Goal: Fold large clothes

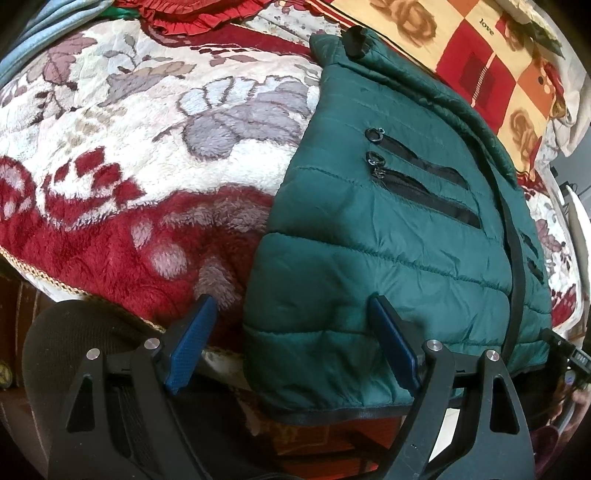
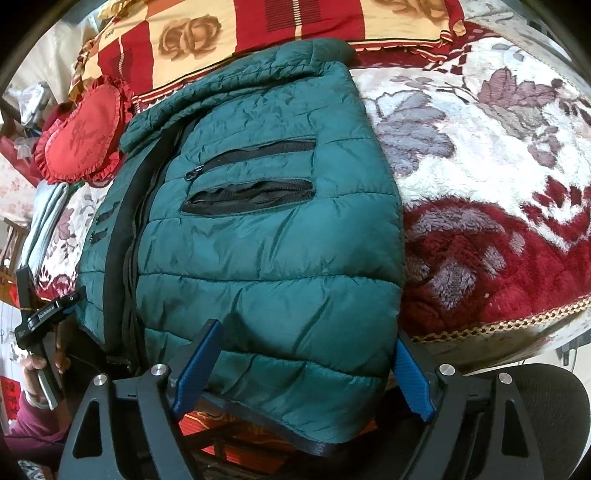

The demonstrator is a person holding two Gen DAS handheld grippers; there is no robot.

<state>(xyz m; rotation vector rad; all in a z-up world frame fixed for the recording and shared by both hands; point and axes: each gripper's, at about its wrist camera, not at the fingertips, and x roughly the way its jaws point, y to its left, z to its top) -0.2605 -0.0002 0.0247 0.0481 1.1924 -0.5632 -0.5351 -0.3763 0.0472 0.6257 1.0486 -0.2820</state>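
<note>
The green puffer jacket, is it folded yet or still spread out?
Folded lengthwise: the green puffer jacket lies as a narrow stack on the blanket, no sleeves showing.

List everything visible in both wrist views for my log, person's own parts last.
jacket: one, dark green, quilted, lying on the bed, hem hanging over the near edge
blanket: one, cream and red, floral, under the jacket
pillow: one, red and yellow, roses, beyond the jacket
cushion: one, red, frilled, at the jacket's left in the right view
cloth: grey-blue, folded, below the cushion
left gripper: blue pads, open, over the hem
right gripper: blue pads, open, over the hem
</note>
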